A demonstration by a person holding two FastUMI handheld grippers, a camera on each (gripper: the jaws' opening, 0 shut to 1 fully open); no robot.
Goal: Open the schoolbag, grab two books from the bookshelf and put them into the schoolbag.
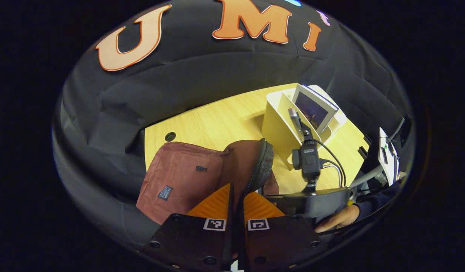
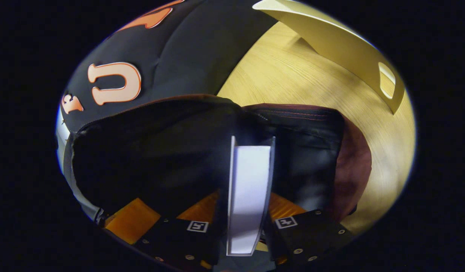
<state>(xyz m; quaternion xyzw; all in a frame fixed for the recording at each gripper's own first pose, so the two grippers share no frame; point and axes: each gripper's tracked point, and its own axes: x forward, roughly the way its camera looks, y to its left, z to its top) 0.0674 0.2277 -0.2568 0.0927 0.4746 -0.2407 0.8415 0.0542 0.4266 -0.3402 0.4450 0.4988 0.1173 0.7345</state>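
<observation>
Left gripper view first: the left gripper point(image 1: 238, 206) has its fingers pressed together on the zippered rim of the maroon schoolbag point(image 1: 179, 177), holding the mouth open on the wooden table point(image 1: 217, 121). Far right stands the cream bookshelf point(image 1: 281, 128) with one book left in it point(image 1: 313, 109), and the right gripper point(image 1: 308, 200) sits just right of the bag, a hand point(image 1: 336, 219) on its handle. Over to the right gripper view: the right gripper point(image 2: 242, 223) is clamped on a white-paged book point(image 2: 249, 189), spine-side down, poised over the bag's dark open interior point(image 2: 149, 158), bookshelf wall point(image 2: 346, 49) at far right. By my read, the bag is open and this book is about to be dropped in; whether another is already inside, I can't tell.
</observation>
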